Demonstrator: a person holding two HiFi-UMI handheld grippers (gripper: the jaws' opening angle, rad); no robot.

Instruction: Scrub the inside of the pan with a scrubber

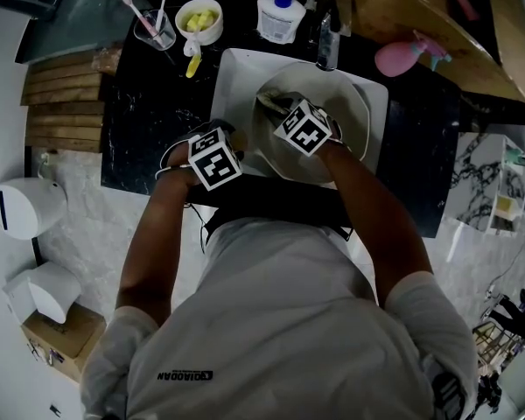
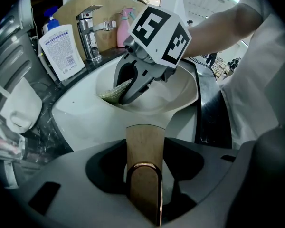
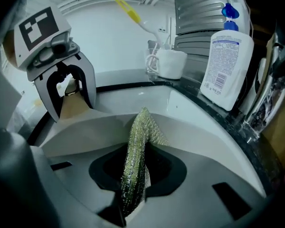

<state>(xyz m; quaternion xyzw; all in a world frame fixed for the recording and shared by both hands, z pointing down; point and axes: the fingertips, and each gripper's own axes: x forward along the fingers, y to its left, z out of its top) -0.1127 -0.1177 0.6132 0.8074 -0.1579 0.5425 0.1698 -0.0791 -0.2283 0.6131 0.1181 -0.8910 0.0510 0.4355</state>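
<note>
A pale pan [image 1: 346, 103] sits in the white sink [image 1: 232, 73]. Its wooden handle [image 2: 145, 146] runs between the jaws of my left gripper [image 2: 145, 175], which is shut on it; in the head view that gripper [image 1: 226, 143] is at the pan's left edge. My right gripper [image 3: 135, 167] is shut on a green mesh scrubber [image 3: 140, 132]. In the left gripper view the right gripper [image 2: 126, 91] reaches down inside the pan [image 2: 180, 91] and presses the scrubber [image 2: 115, 90] against its inner wall. The right gripper view shows the left gripper [image 3: 66, 96] on the handle [image 3: 73, 107].
A faucet [image 2: 89, 30] and a white soap bottle [image 2: 61, 49] stand behind the sink, with a pink spray bottle [image 1: 402, 55] to the right. A cup of toothbrushes [image 1: 153, 29] and a small bowl [image 1: 199, 20] sit on the black counter [image 1: 149, 121].
</note>
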